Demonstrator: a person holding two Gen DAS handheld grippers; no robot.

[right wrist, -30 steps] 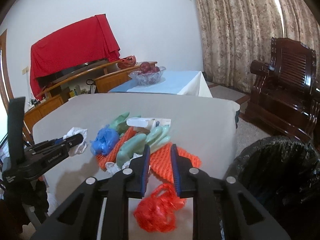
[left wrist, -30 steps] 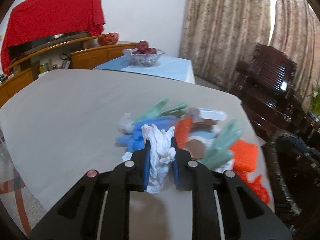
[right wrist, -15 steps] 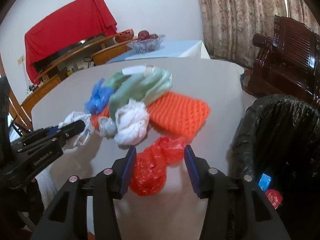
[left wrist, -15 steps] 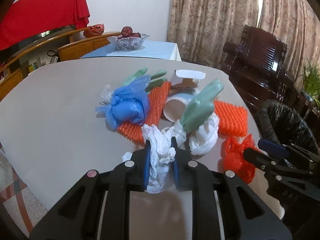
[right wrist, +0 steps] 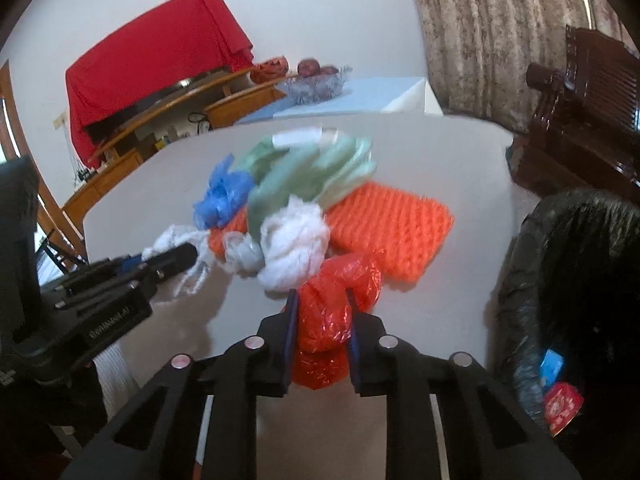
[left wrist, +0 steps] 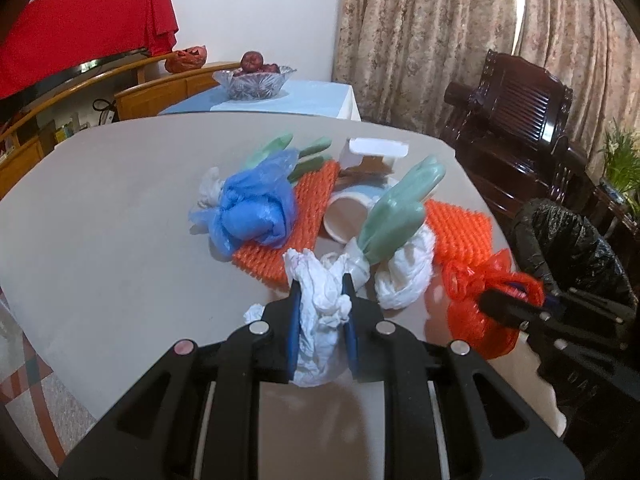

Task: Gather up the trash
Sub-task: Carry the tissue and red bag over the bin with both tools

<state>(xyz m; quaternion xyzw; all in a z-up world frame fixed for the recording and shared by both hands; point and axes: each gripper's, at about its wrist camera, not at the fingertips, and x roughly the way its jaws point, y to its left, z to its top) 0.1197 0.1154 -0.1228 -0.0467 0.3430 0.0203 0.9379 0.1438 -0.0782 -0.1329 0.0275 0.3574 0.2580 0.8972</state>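
White tissue point(left wrist: 320, 312) clamped in left gripper point(left wrist: 320, 304); red plastic bag point(right wrist: 324, 320), view slightly blurred, apparently pinched by right gripper point(right wrist: 320, 316).

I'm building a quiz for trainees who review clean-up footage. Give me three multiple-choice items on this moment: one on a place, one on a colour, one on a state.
1. Where is the black-lined bin?
A. on the table
B. beside the table, at the right gripper's side
C. under the red cloth

2. What colour is the crumpled tissue in the left gripper?
A. white
B. blue
C. orange

3. What is the right gripper doing?
A. standing open above the pile
B. shut on nothing
C. shut on the red plastic bag

Answers: 1 B, the bin stands off the table's edge. 2 A, white paper shows between the fingers. 3 C, the fingers pinch the red bag.
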